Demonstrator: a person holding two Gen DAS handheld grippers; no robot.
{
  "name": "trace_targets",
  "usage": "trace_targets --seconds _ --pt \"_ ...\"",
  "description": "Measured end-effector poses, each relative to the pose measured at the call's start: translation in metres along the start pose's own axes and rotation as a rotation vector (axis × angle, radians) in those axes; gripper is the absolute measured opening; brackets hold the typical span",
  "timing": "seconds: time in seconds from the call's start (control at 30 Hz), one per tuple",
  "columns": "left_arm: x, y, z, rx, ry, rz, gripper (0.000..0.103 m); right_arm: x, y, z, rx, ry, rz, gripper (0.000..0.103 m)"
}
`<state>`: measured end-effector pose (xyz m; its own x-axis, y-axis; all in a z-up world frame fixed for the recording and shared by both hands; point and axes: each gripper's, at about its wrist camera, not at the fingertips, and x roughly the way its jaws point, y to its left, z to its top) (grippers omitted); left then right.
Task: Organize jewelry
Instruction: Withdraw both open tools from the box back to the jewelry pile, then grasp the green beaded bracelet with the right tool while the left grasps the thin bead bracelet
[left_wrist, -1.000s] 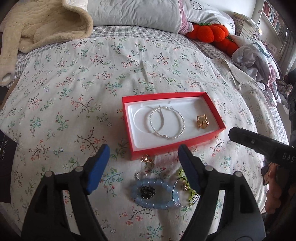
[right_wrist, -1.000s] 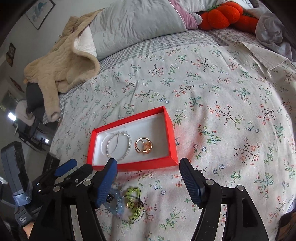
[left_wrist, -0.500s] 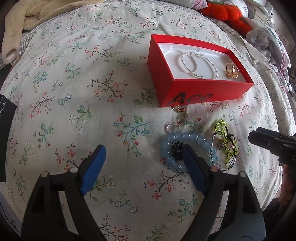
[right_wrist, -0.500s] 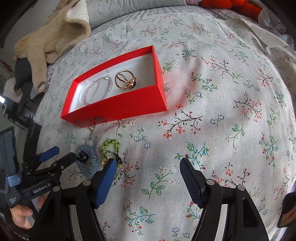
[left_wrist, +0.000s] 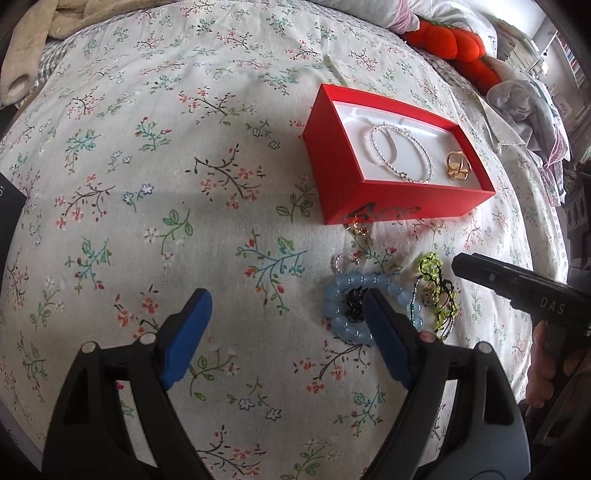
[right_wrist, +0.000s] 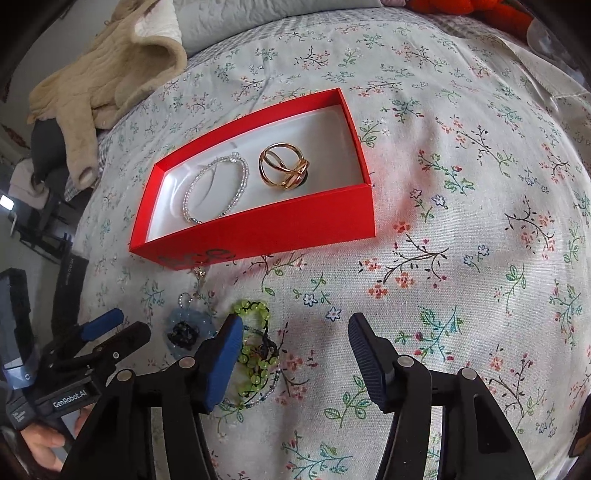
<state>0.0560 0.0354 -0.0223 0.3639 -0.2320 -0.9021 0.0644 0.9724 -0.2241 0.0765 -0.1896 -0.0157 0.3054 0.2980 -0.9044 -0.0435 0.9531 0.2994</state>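
Right gripper: jaws narrowing, empty, beside yellow-green beaded bracelet (pickup likely).
Left gripper: jaws wide, empty.

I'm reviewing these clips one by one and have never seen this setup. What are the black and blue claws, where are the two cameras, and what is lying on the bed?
No robot here: a person holds a two-finger gripper in each hand, each carrying a wide-angle camera looking along its blue-padded fingers. One view shows the left gripper, the other the right gripper. Both are open and hold nothing; the right one's jaws have just been closing, with only bedspread between them. On the floral bedspread sits a red box containing a silver beaded bracelet and a gold ring. Loose before it lie a blue beaded bracelet, a green beaded piece and a small charm.
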Motion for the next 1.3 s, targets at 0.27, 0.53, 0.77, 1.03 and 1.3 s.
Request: trace_targets --seconds 0.27,0.53,0.77,1.03,1.3 --pt "0.001 0.004 0.003 -0.023 0.02 -0.067 0.083 0.023 0.017 0.008 -0.045 0.036 0.004 0.031" --pt "0.003 0.002 0.001 -0.02 0.035 -0.075 0.082 0.014 0.026 0.006 -0.095 0.034 0.025 0.006" --pt "-0.004 -0.004 0.001 -0.005 0.018 -0.082 0.081 -0.021 0.029 0.0 -0.108 -0.033 0.061 0.006" --pt "-0.009 -0.03 0.001 0.039 0.023 -0.135 0.062 -0.07 0.021 -0.005 -0.093 -0.143 0.092 0.006" --pt "0.006 -0.065 0.002 0.086 0.083 -0.19 0.032 -0.087 -0.015 -0.005 -0.014 -0.158 0.078 0.006"
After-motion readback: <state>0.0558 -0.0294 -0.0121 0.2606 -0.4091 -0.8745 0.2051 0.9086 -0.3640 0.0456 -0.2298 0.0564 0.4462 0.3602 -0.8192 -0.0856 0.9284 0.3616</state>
